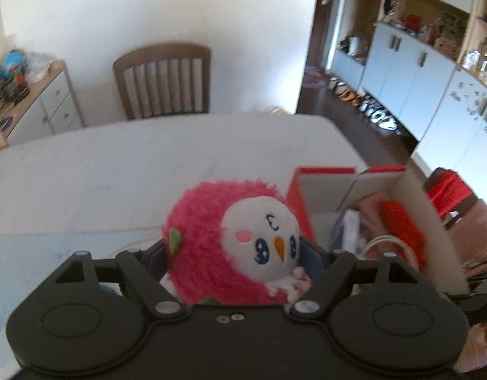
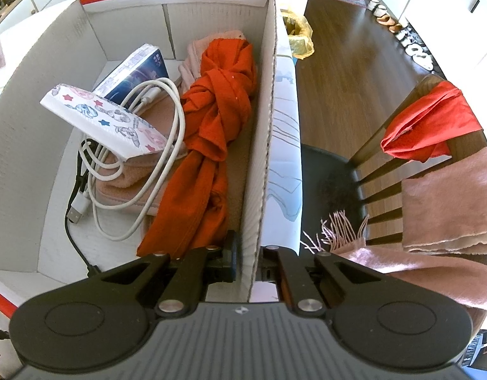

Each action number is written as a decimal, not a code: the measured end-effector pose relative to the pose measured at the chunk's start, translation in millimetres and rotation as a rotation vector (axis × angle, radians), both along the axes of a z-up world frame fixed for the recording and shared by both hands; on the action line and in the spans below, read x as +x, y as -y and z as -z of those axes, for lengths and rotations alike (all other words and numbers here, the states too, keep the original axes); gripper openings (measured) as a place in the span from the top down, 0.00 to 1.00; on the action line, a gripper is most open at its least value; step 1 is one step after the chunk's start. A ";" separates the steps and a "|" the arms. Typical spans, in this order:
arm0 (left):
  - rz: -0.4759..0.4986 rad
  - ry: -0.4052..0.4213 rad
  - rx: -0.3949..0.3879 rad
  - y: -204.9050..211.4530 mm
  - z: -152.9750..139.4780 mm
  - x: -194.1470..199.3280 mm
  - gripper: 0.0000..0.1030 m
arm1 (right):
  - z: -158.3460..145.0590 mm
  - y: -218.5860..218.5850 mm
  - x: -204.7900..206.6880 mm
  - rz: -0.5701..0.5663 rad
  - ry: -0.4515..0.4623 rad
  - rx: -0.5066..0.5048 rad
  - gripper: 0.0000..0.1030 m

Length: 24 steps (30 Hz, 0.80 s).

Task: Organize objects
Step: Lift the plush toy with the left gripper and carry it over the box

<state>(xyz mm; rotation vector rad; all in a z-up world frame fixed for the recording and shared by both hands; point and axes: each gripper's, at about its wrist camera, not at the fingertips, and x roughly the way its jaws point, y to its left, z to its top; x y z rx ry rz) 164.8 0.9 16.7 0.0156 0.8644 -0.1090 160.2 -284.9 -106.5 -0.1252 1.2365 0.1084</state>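
The cardboard box stood open just ahead of the right gripper, its jaws pinched together on the box's right-hand wall, one finger inside and one outside. Within, left of that clamped wall and nearest it, an orange cloth lay knotted along the box's length. Further left a folded pink towel rested on the floor of the box, with a white cable looped over it and a black cable trailing beside it toward the gripper. A patterned flat pack leaned across the towel, and a dark blue booklet sat beyond it, toward the far wall.

The left gripper held a pink plush bird, its jaws spread wide and pressed against the toy's two sides. From there the same box lay ahead and to the right, on the white table
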 end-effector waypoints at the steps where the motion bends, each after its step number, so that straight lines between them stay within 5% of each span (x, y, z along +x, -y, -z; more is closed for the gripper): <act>1: 0.010 0.008 -0.006 2.9 -4.9 -0.9 0.22 | -0.6 -0.3 -0.2 -0.001 0.002 0.000 0.94; 10: 0.163 0.067 -0.022 46.9 -32.9 -1.5 0.22 | -5.1 0.6 -2.7 0.002 0.016 0.006 0.94; 24: 0.390 0.027 -0.010 135.3 -13.0 22.4 0.22 | -10.5 1.8 -10.2 0.004 0.029 0.023 0.94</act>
